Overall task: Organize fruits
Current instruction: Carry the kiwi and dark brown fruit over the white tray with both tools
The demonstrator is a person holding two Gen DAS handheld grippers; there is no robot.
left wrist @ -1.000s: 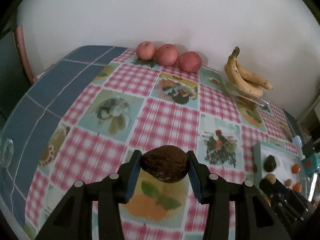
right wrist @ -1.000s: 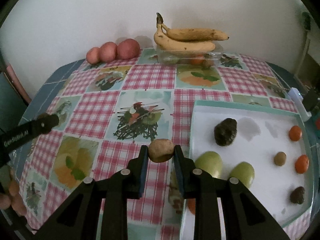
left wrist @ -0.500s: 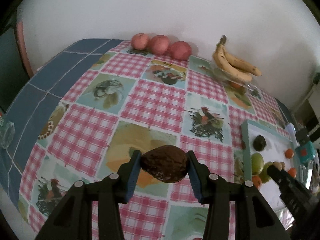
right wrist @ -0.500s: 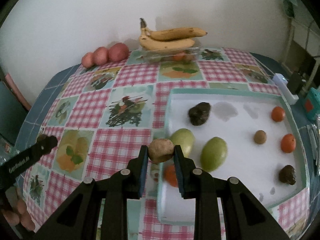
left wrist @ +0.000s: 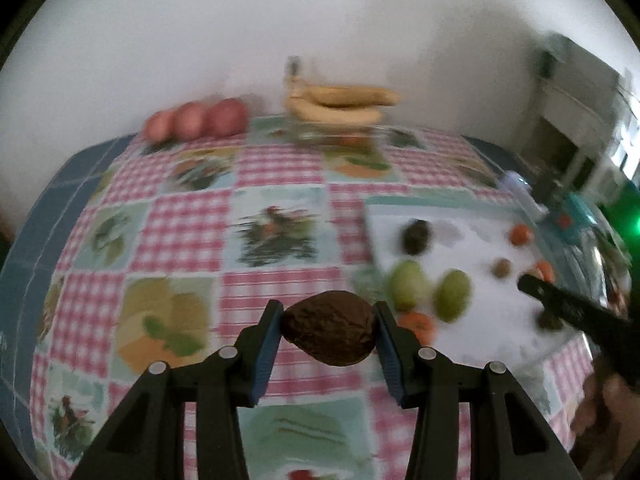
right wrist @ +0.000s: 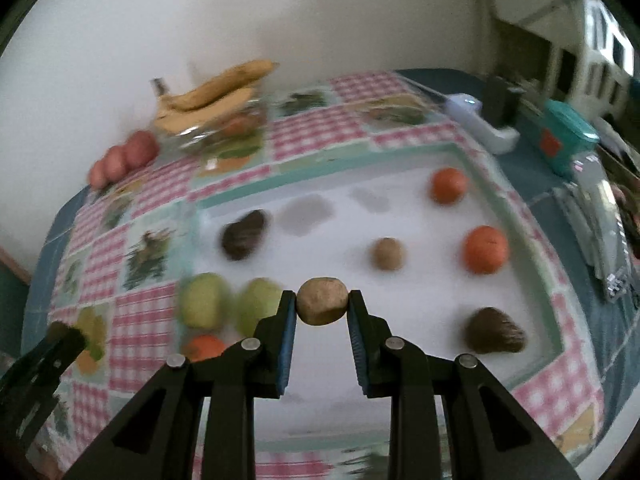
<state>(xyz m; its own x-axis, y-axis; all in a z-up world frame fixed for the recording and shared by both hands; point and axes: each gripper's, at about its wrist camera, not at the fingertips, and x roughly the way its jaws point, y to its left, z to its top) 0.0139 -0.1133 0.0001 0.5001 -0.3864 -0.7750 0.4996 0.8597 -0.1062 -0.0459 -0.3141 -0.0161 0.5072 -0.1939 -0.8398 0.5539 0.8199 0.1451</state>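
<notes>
My left gripper (left wrist: 329, 334) is shut on a dark brown avocado (left wrist: 329, 332), held above the checked tablecloth just left of the white tray (left wrist: 476, 280). My right gripper (right wrist: 322, 307) is shut on a small tan kiwi (right wrist: 322, 300), held over the white tray (right wrist: 420, 312). On the tray lie two green fruits (right wrist: 228, 304), a dark avocado (right wrist: 243, 235), another dark avocado (right wrist: 495, 332), a kiwi (right wrist: 387, 254) and three oranges (right wrist: 485, 249). The right gripper's arm shows at the right of the left wrist view (left wrist: 576, 316).
Bananas (left wrist: 340, 104) lie on a clear box and three red apples (left wrist: 196, 120) sit at the table's back edge by the wall. A white device (right wrist: 480, 120) and a teal box (right wrist: 568, 136) stand right of the tray.
Both grippers have swung right toward the tray. The right gripper with its kiwi is now over the tray's middle. The left gripper with its avocado has neared the tray's left edge.
</notes>
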